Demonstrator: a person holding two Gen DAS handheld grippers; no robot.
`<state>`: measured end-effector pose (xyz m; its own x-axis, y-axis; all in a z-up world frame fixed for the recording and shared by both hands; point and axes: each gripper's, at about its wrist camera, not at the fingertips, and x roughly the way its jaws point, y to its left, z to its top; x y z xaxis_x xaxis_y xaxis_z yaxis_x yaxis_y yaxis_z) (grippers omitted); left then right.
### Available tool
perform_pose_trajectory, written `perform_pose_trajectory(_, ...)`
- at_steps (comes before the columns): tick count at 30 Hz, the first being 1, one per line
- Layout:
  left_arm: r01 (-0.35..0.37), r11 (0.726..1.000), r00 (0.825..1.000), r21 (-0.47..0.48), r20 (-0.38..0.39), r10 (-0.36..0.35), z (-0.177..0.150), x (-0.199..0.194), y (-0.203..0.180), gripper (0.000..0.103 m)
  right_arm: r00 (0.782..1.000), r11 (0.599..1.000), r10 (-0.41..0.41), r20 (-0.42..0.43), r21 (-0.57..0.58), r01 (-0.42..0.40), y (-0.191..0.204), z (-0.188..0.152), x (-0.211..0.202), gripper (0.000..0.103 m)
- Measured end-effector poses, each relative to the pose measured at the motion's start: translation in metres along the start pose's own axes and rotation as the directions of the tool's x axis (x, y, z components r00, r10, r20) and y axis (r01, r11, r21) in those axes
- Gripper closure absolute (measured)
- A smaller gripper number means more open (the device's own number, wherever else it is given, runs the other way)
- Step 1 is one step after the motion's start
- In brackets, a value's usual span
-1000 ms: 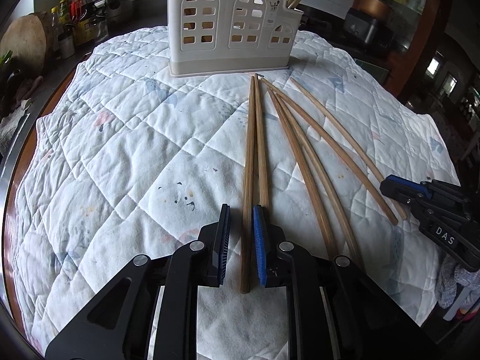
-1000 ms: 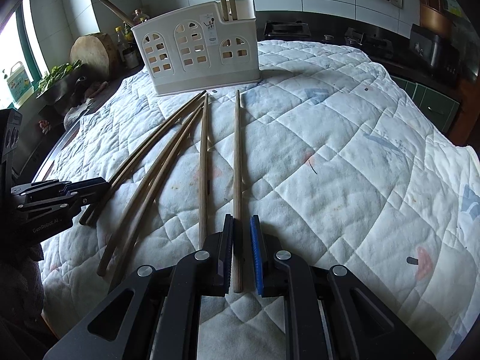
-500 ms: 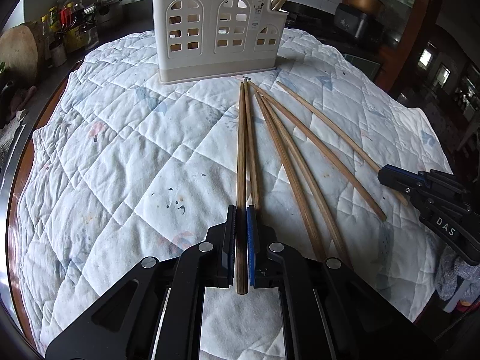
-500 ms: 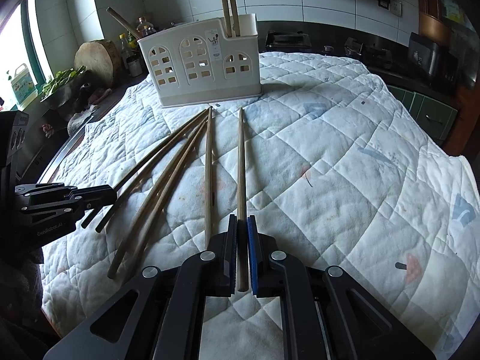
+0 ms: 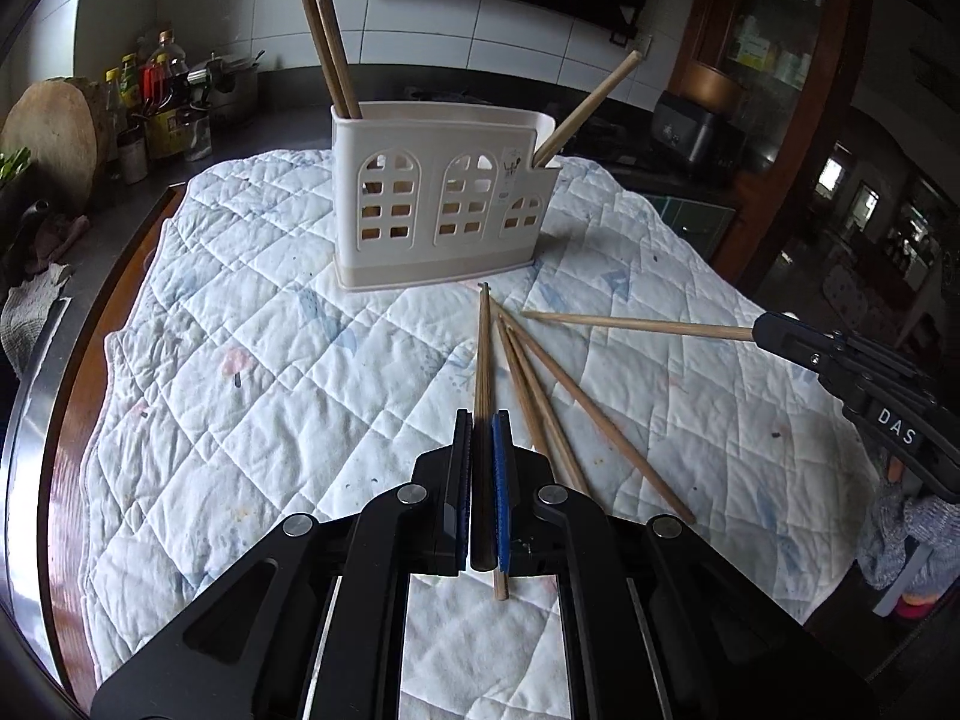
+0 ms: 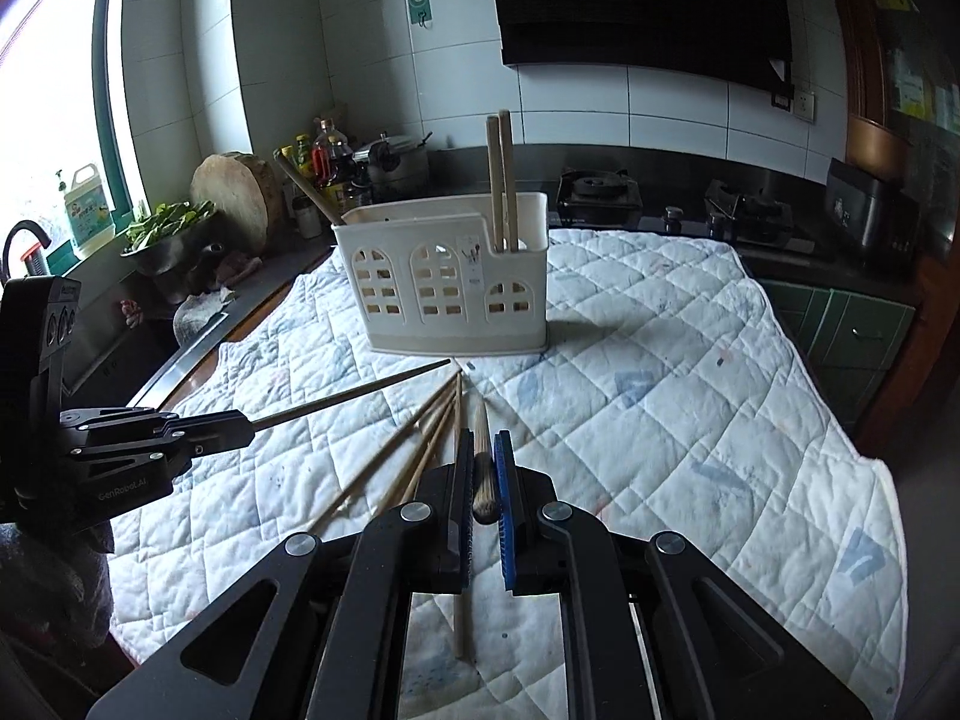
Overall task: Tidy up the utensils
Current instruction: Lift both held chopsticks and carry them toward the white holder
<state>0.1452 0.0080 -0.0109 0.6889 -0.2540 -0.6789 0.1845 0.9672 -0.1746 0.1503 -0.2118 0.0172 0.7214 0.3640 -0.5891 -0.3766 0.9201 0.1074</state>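
Bamboo chopsticks are the task's things here, and each gripper has one clamped. In the left wrist view the left gripper [image 5: 482,417] has its jaws closed tight on a dark chopstick [image 5: 482,348] that runs forward between the pads, tip raised toward the white utensil holder [image 5: 441,204]. Just below and right of it, loose chopsticks [image 5: 543,396] fan out on the quilted cloth [image 5: 240,360], one of them running under the jaws so that its butt shows behind the pads. This view alone shows the right gripper [image 5: 759,333] from the side, at the right edge, holding a pale chopstick [image 5: 636,324] nearly level above the cloth, its tip toward the holder's right end. It also shows a single chopstick leaning out of the holder's low right compartment and a pair standing in the tall left one.

The right wrist view sees the holder from its other side, so that pair stands in the low compartment at the right. Here the right gripper's jaws are shut on the pale chopstick, foreshortened between the pads with its butt end facing the camera. The left gripper appears at the left edge, its dark chopstick angled up off the cloth toward the holder. Only this view shows the window, the greens in a steel bowl and the gas hob behind.
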Motion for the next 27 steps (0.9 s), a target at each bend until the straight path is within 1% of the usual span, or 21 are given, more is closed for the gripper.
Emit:
perform_pose_trajectory(4,0.004,1.000,1.000,0.005,0.031,-0.005,0.016,-0.007,0.000,0.098,0.999,1.000,0.017,0.028,-0.011,-0.017,0.000,0.025,-0.005,0.096)
perform_pose_trajectory(8,0.027,1.000,0.998,-0.002,0.054,-0.027,0.033,-0.016,0.003,0.098,0.998,0.999,0.031,0.052,-0.032,-0.029,0.000,0.052,-0.011,0.096)
perform_pose_trajectory(11,0.032,0.999,0.998,0.011,0.056,-0.032,0.045,-0.021,0.004,0.098,0.998,0.998,0.038,0.060,-0.046,-0.035,0.001,0.071,-0.013,0.096)
perform_pose_trajectory(14,0.015,0.999,0.998,0.039,0.055,-0.018,0.052,-0.024,0.002,0.098,0.997,0.997,0.030,0.070,-0.068,-0.025,0.003,0.083,-0.016,0.096)
perform_pose_trajectory(20,-0.005,0.998,0.999,0.061,0.046,0.002,0.061,-0.028,0.003,0.098,0.997,0.995,0.033,0.073,-0.091,-0.026,0.008,0.089,-0.017,0.096)
perform_pose_trajectory(25,0.011,0.999,0.998,0.051,0.056,-0.014,0.069,-0.034,0.005,0.098,0.997,0.995,0.036,0.073,-0.098,-0.029,0.010,0.089,-0.016,0.096)
perform_pose_trajectory(27,0.005,0.999,0.998,0.052,0.063,-0.009,0.072,-0.036,0.005,0.098,0.996,0.995,0.035,0.078,-0.099,-0.028,0.011,0.090,-0.017,0.096)
